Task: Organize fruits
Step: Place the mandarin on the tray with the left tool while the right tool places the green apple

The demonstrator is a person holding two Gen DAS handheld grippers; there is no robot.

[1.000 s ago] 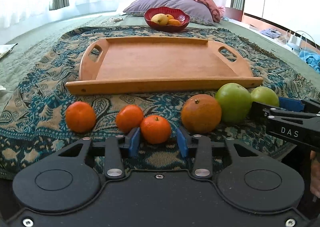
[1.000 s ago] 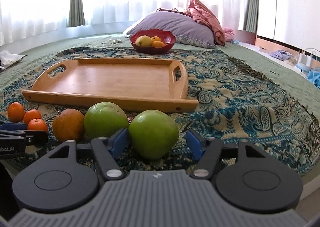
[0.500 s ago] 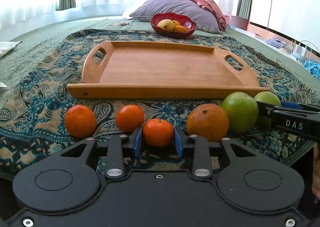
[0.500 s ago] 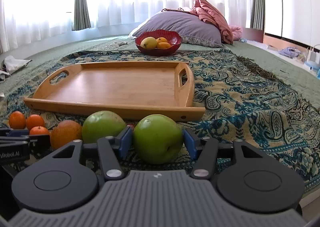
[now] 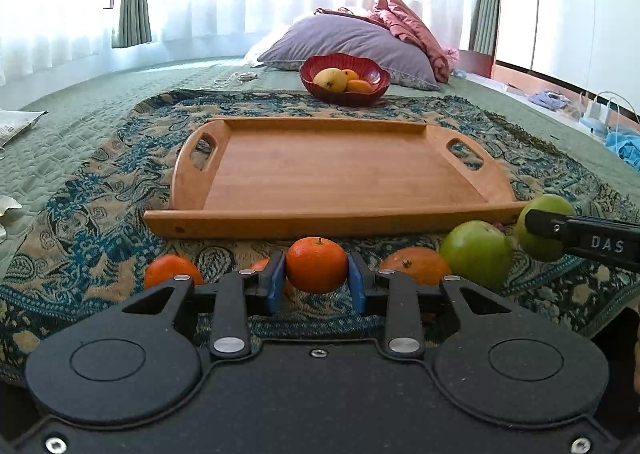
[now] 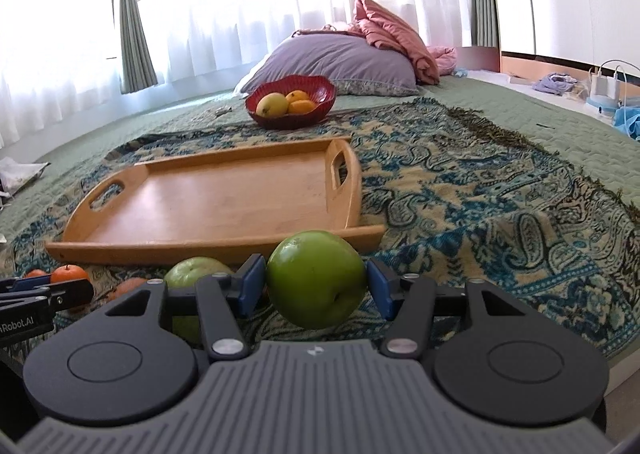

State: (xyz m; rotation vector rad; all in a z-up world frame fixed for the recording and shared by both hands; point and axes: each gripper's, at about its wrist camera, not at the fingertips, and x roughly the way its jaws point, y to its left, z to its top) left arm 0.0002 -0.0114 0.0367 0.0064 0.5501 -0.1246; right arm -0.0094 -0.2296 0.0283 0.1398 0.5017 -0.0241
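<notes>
My left gripper [image 5: 316, 280] is shut on a small mandarin [image 5: 316, 264], held just above the patterned blanket. On the blanket around it lie two more mandarins [image 5: 170, 268], one half hidden behind my left finger, a large orange [image 5: 416, 266] and a green apple [image 5: 476, 252]. My right gripper [image 6: 316, 288] is shut on another green apple [image 6: 316, 278], raised off the blanket; in the left wrist view that apple [image 5: 544, 214] sits at the far right. The empty wooden tray [image 5: 320, 220] lies just beyond the fruit row.
A red bowl [image 5: 345, 78] with a mango and oranges stands behind the tray, in front of a grey pillow [image 5: 352, 42]. The patterned blanket [image 6: 480, 214] stretches to the right of the tray. Cables and clothes lie at the far right edge.
Both grippers have closed on their fruit, the left on the mandarin and the right on the green apple. Both fruits have come up off the blanket, and the views have tilted upward.
</notes>
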